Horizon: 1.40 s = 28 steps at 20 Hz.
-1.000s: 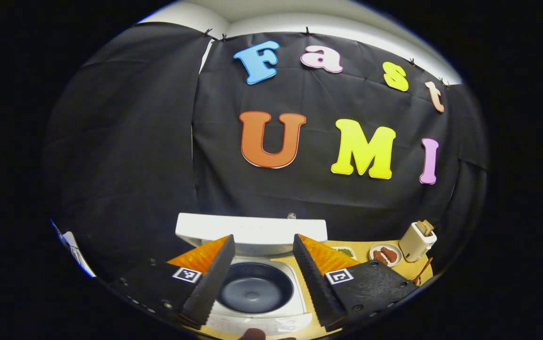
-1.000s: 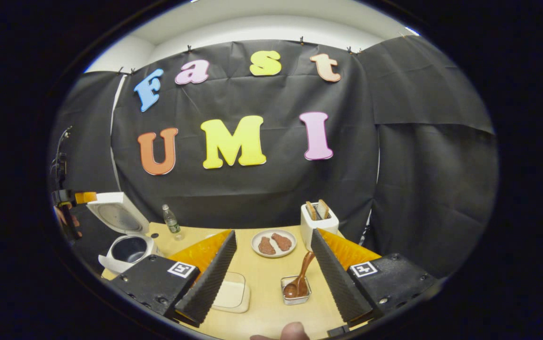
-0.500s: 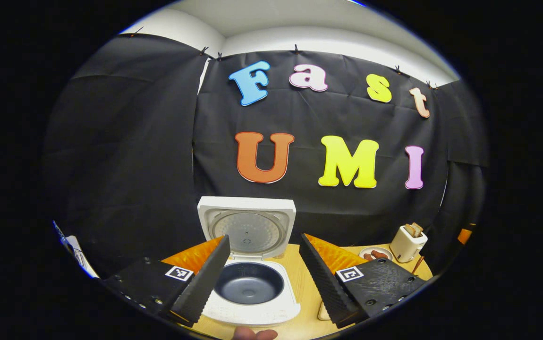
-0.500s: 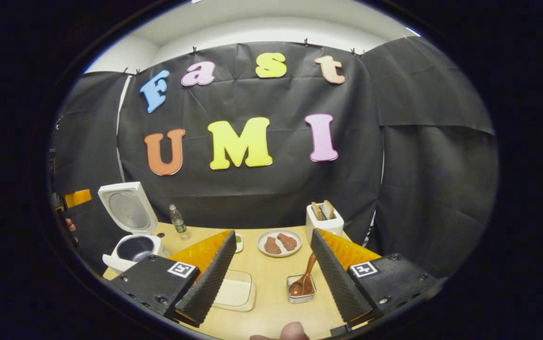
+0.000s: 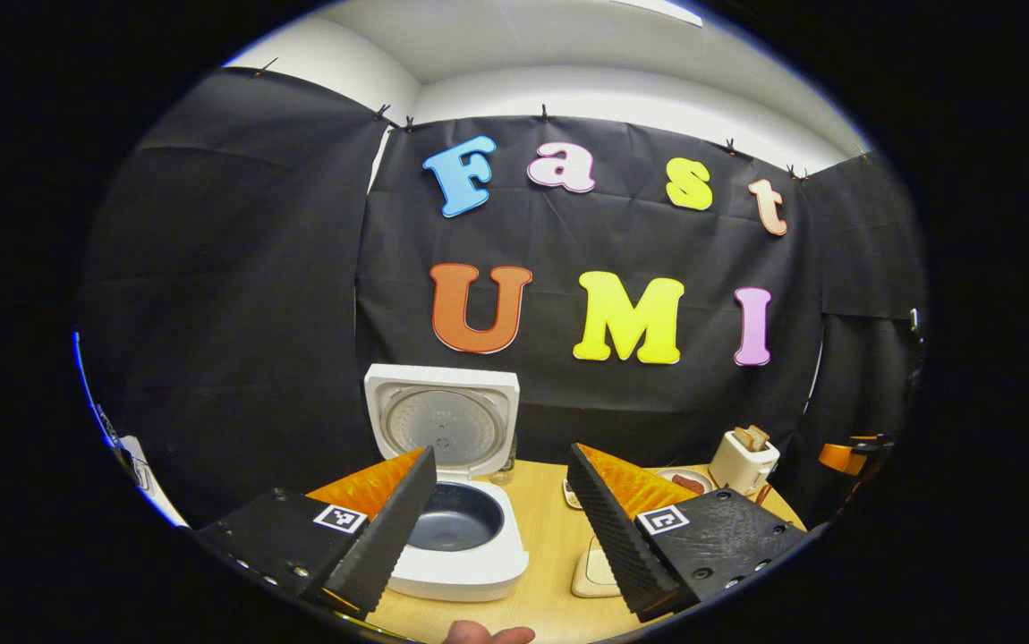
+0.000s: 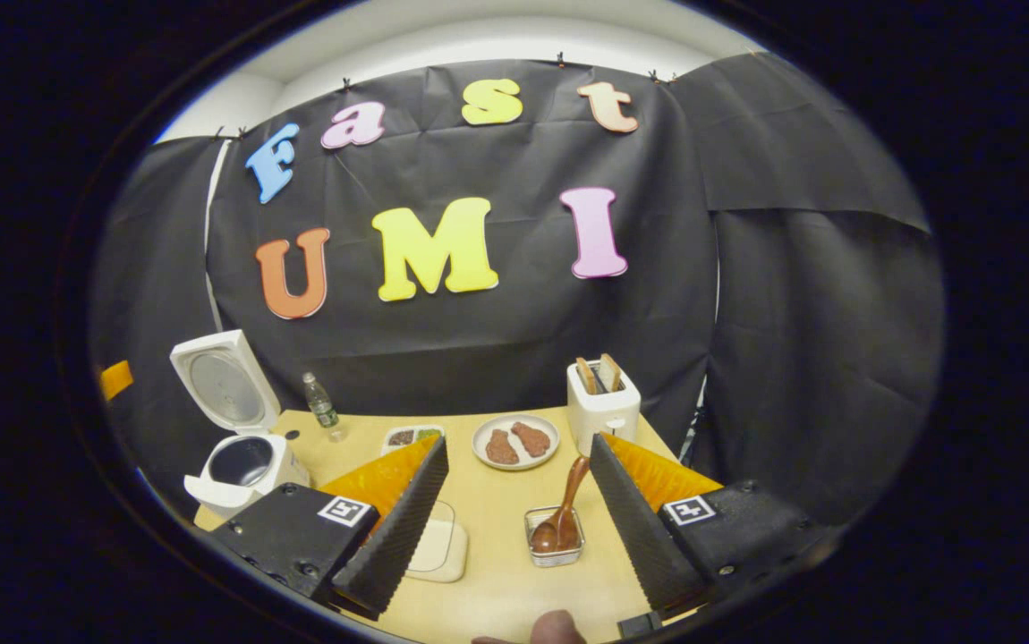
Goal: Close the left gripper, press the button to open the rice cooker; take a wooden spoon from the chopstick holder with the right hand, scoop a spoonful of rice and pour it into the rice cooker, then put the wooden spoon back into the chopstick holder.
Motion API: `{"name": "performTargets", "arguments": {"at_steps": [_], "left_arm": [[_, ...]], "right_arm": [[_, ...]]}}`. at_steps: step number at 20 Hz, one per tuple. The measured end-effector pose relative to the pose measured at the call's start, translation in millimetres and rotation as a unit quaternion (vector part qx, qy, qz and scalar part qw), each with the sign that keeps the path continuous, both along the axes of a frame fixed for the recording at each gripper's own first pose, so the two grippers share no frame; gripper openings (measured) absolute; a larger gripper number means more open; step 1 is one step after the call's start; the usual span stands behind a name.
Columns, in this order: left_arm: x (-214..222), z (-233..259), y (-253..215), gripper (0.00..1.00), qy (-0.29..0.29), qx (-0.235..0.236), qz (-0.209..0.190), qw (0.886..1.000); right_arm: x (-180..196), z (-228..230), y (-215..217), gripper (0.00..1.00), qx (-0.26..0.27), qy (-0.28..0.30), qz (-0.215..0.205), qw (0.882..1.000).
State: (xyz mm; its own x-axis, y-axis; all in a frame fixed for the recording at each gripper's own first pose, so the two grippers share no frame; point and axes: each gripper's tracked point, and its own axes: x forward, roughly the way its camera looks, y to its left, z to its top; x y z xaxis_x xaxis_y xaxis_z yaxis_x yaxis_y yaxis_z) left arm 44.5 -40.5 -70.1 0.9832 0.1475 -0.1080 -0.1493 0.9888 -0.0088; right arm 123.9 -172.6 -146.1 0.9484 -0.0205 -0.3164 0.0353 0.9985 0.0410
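White rice cooker (image 5: 456, 528) on bench (image 5: 550, 537), lid up, dark pot empty, just past left gripper (image 5: 501, 523), jaws wide, holding nothing. Right gripper (image 6: 519, 519) wide, empty; brown wooden spoon (image 6: 564, 510) leans in chopstick holder (image 6: 556, 546) between its fingers, untouched

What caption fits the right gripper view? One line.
Open right gripper over the table, spoon ahead in its holder, cooker open at left.

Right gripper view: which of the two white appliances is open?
The rice cooker at the table's left end: its lid stands raised over the dark inner pot. The toaster at the back right just holds two slices.
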Motion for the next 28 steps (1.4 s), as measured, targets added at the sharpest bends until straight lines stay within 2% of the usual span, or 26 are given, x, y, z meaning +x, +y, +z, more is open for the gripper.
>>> {"name": "performTargets", "arguments": {"at_steps": [4, 8, 13, 14, 15, 17, 18, 19, 20, 21, 22, 25, 26, 27, 28], "left_arm": [[-3, -4, -15, 0.94, 0.011, -0.006, -0.001, 1.0], [2, -12, -26, 0.94, 0.022, -0.012, 0.002, 1.0], [2, -31, -38, 0.94, 0.046, -0.015, 0.007, 0.999], [2, -36, -42, 0.94, 0.053, -0.021, 0.007, 0.998], [1, -43, -44, 0.94, 0.063, -0.026, 0.008, 0.998], [-1, -56, -49, 0.94, 0.085, -0.029, 0.008, 0.996], [-2, -59, -51, 0.94, 0.091, -0.025, 0.006, 0.995], [-1, -60, -52, 0.94, 0.096, -0.02, 0.005, 0.995], [1, -60, -54, 0.94, 0.098, -0.017, 0.004, 0.995], [4, -59, -54, 0.95, 0.099, -0.014, 0.004, 0.995], [4, -57, -54, 0.95, 0.099, -0.012, 0.003, 0.995], [8, -56, -51, 0.94, 0.099, -0.009, 0.006, 0.995], [7, -58, -51, 0.94, 0.1, -0.011, 0.006, 0.995], [8, -59, -51, 0.94, 0.103, -0.014, 0.006, 0.995], [7, -60, -51, 0.94, 0.105, -0.015, 0.005, 0.994]], "right_arm": [[25, -37, -32, 1.0, -0.005, 0.042, 0.009, 0.999], [54, -94, -49, 1.0, 0.027, 0.107, 0.027, 0.994], [95, -162, -65, 1.0, 0.092, 0.169, 0.028, 0.981], [102, -175, -68, 0.94, 0.104, 0.18, 0.025, 0.978], [110, -185, -68, 0.99, 0.12, 0.191, 0.029, 0.974], [121, -204, -61, 0.96, 0.151, 0.213, 0.04, 0.965], [128, -213, -62, 0.9, 0.156, 0.22, 0.04, 0.962], [134, -218, -63, 0.94, 0.162, 0.222, 0.038, 0.961], [139, -222, -63, 0.92, 0.172, 0.224, 0.037, 0.959], [144, -226, -64, 0.84, 0.182, 0.227, 0.035, 0.956], [147, -230, -65, 0.83, 0.191, 0.232, 0.032, 0.953], [155, -238, -59, 0.72, 0.229, 0.245, 0.038, 0.941], [158, -241, -57, 0.61, 0.241, 0.25, 0.041, 0.937], [159, -245, -56, 0.65, 0.249, 0.258, 0.04, 0.933], [161, -247, -55, 0.53, 0.259, 0.262, 0.04, 0.929]]}}
